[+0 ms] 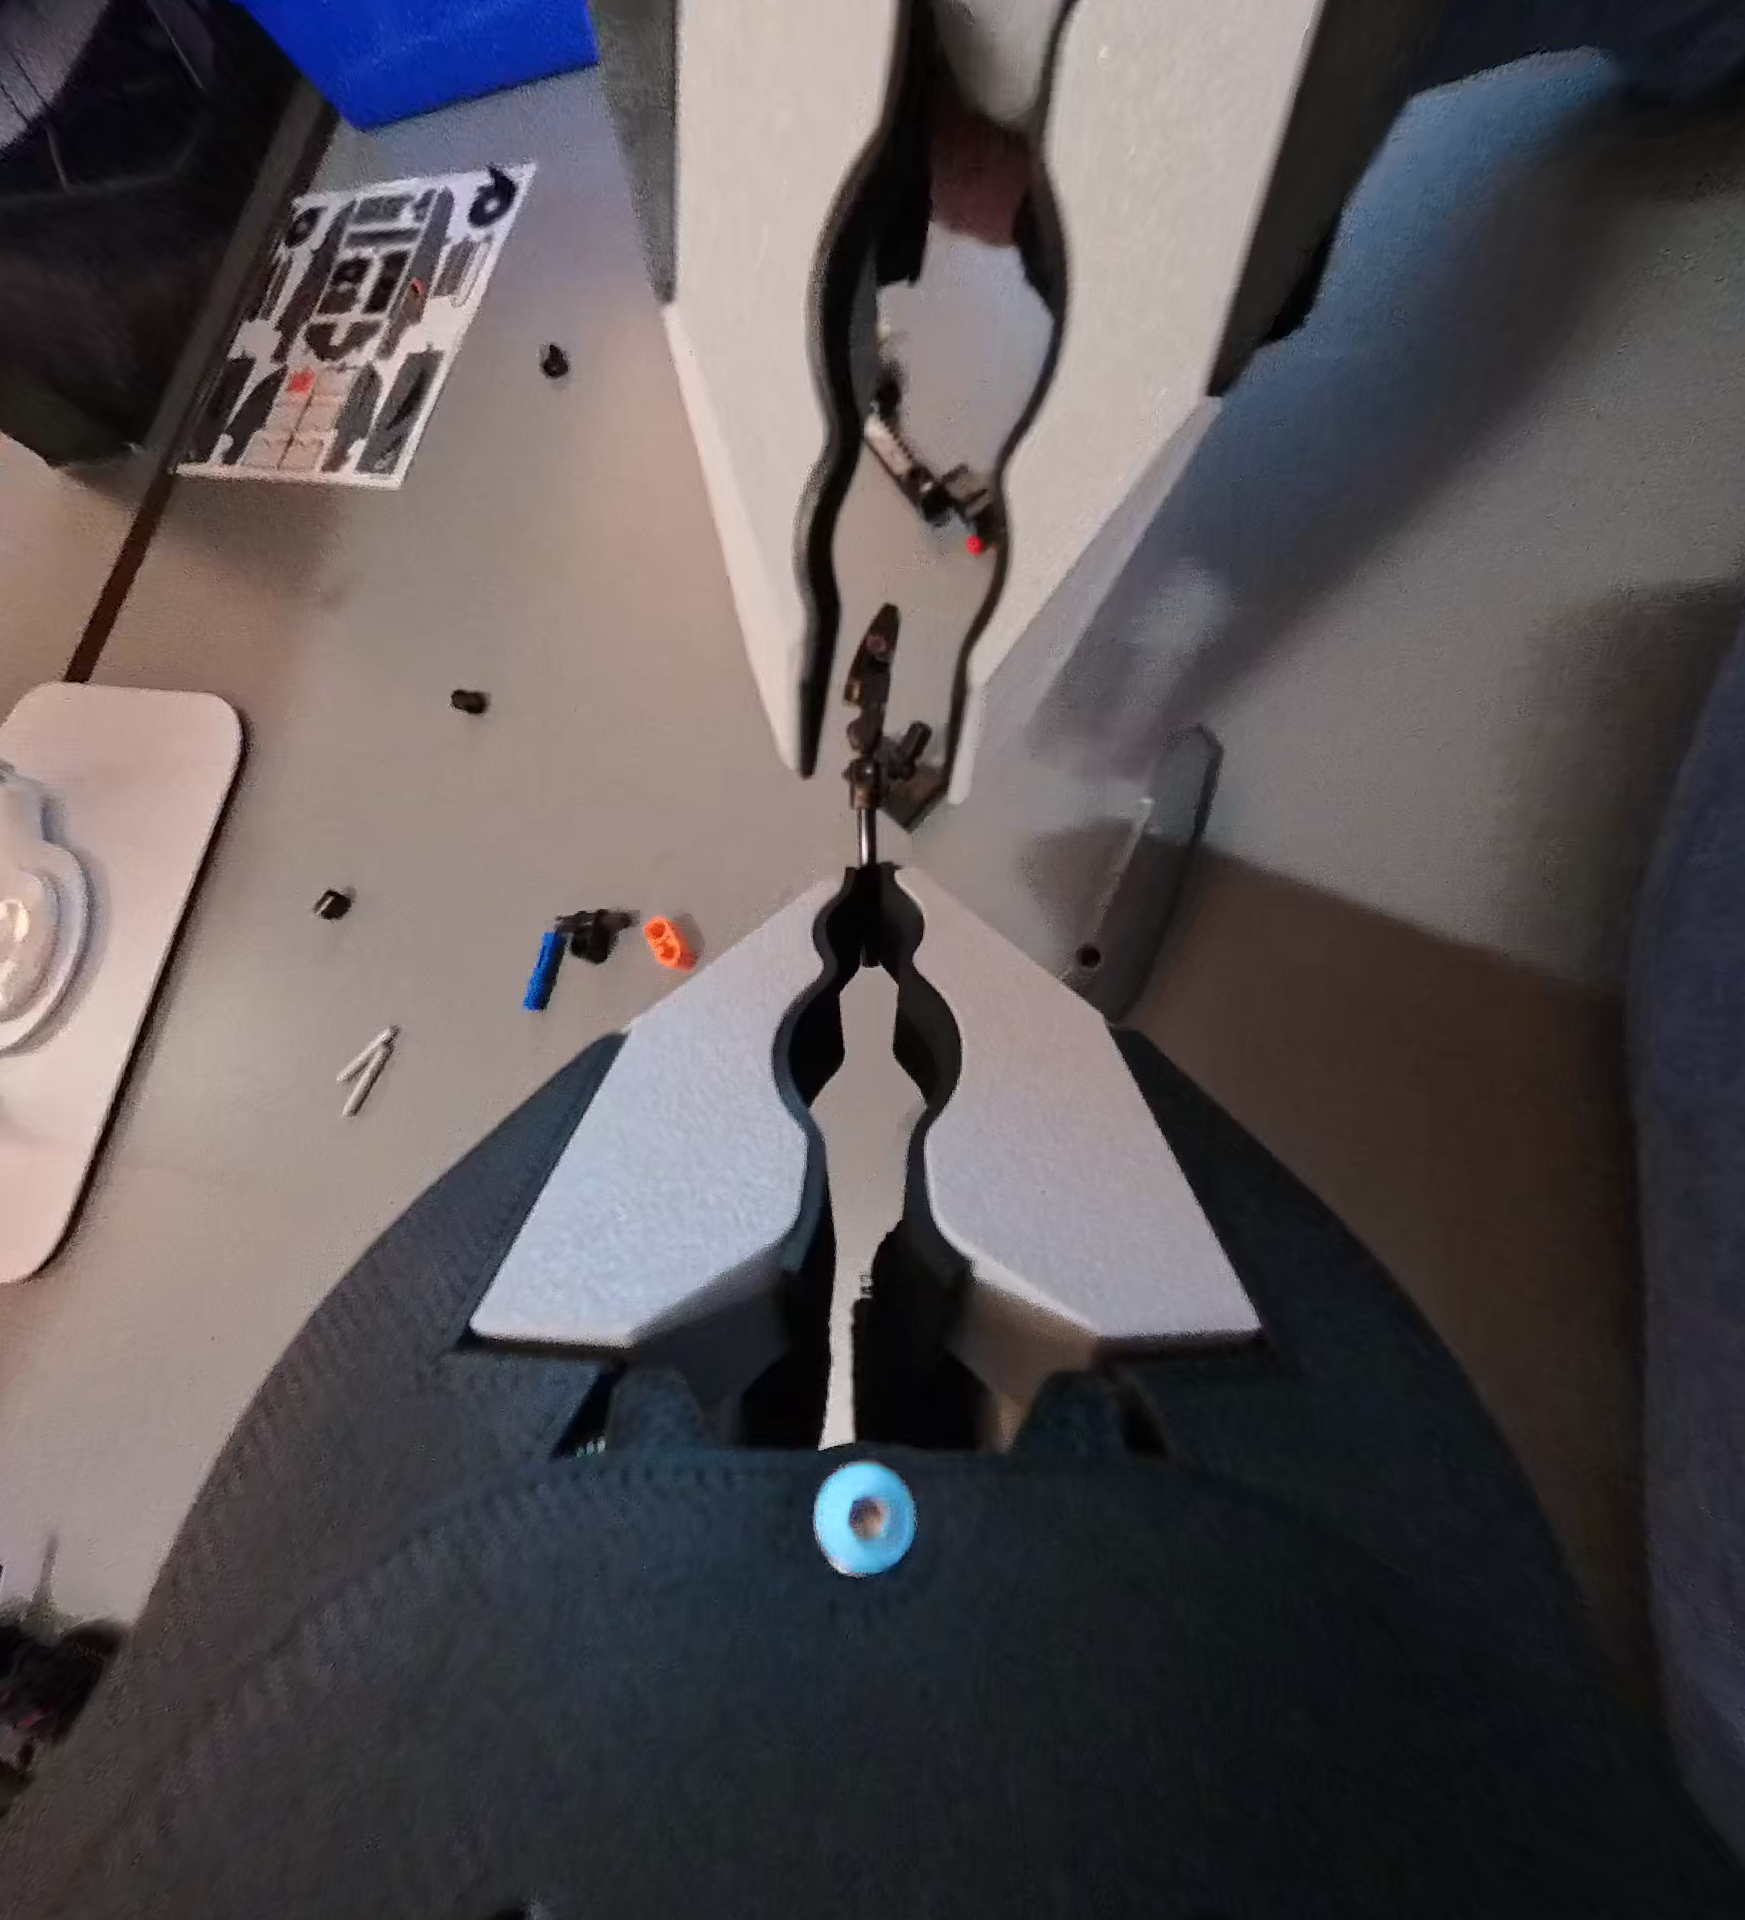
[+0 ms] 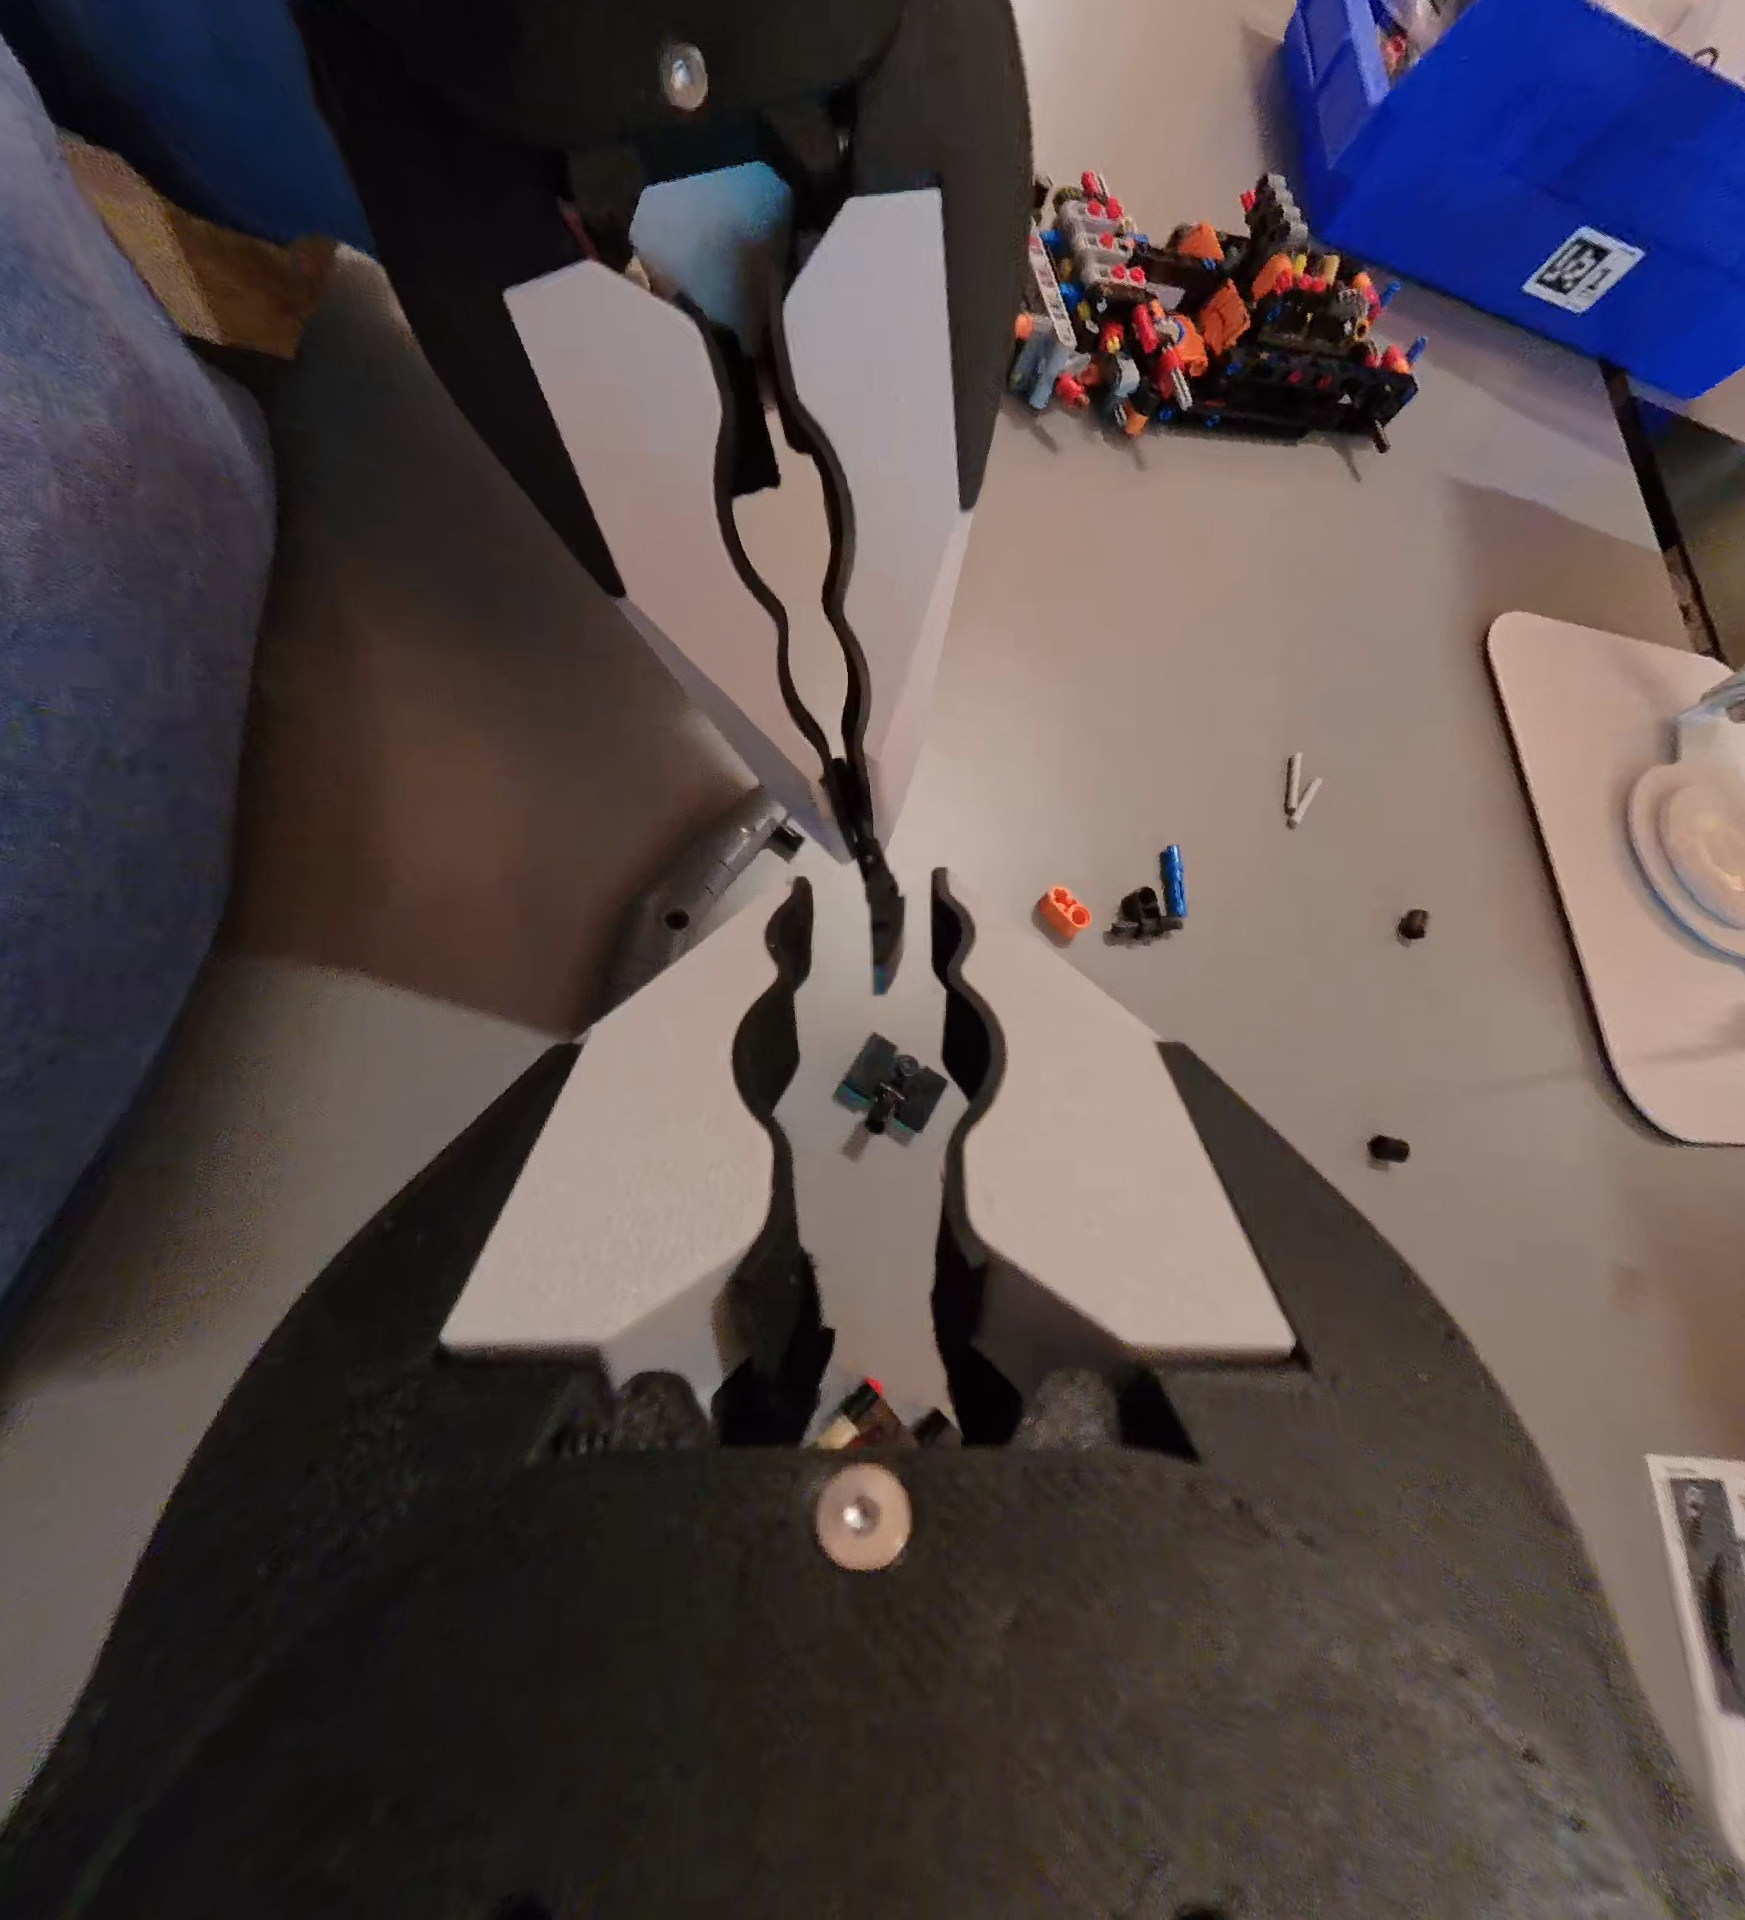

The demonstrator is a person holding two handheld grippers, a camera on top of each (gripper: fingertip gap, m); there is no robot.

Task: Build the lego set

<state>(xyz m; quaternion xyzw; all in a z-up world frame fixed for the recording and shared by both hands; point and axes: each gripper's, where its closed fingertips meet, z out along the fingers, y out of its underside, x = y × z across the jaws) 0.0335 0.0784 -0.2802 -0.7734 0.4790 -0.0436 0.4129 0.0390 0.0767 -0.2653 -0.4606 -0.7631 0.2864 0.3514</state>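
Our left gripper (image 1: 866, 894) has its fingers closed on a thin black lego piece (image 1: 868, 831), long axis in line with the fingers, pointing away toward our right gripper (image 1: 878, 774). In the right wrist view that piece (image 2: 883, 914) hangs tip-down between the right gripper's (image 2: 868, 894) parted, empty fingers. Below, on the grey table (image 2: 1211, 644), lies a small black-and-teal piece (image 2: 889, 1086). Beside the grippers lie an orange connector (image 2: 1063, 912), a blue pin (image 2: 1172, 878) and black pins; the part-built model (image 2: 1221, 312) and blue bin (image 2: 1554, 177) stand well apart.
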